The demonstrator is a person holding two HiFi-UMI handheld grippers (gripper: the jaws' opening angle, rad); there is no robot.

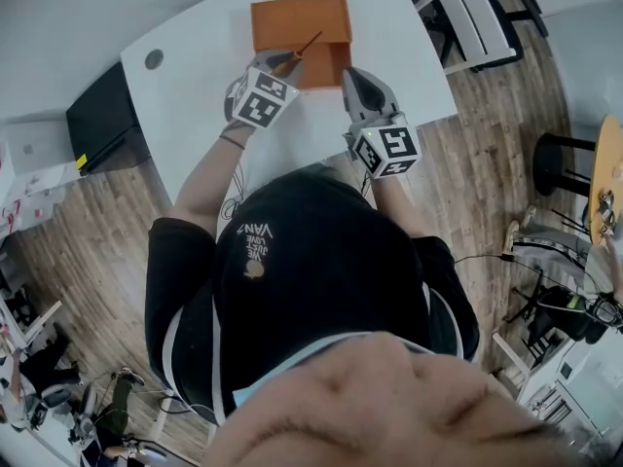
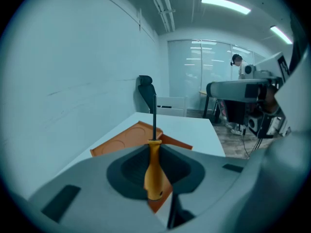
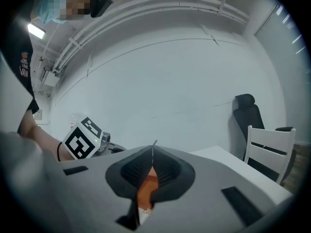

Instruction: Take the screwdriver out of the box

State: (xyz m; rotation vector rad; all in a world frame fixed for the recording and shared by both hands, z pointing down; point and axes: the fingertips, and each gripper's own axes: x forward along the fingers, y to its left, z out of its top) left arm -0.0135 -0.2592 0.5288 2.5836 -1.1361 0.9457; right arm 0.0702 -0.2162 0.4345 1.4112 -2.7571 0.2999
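Observation:
An open orange box [image 1: 292, 17] lies at the far side of the white table [image 1: 195, 105]. My left gripper [image 1: 282, 64] is at the box's front edge, shut on the orange handle of the screwdriver [image 1: 297, 53], whose dark shaft slants up and right over the box. In the left gripper view the screwdriver [image 2: 154, 171] stands between the jaws of the left gripper [image 2: 154, 181], above the box [image 2: 121, 142]. My right gripper [image 1: 352, 78] is at the box's right front corner. Its jaws are shut on a thin orange box wall [image 3: 146, 188] in the right gripper [image 3: 151, 166] view.
A black case [image 1: 102, 115] sits off the table's left edge. A white chair [image 1: 472, 17] stands past the table's far right corner, a dark stool [image 1: 560, 159] farther right. A round cable hole [image 1: 154, 59] is in the table's left part.

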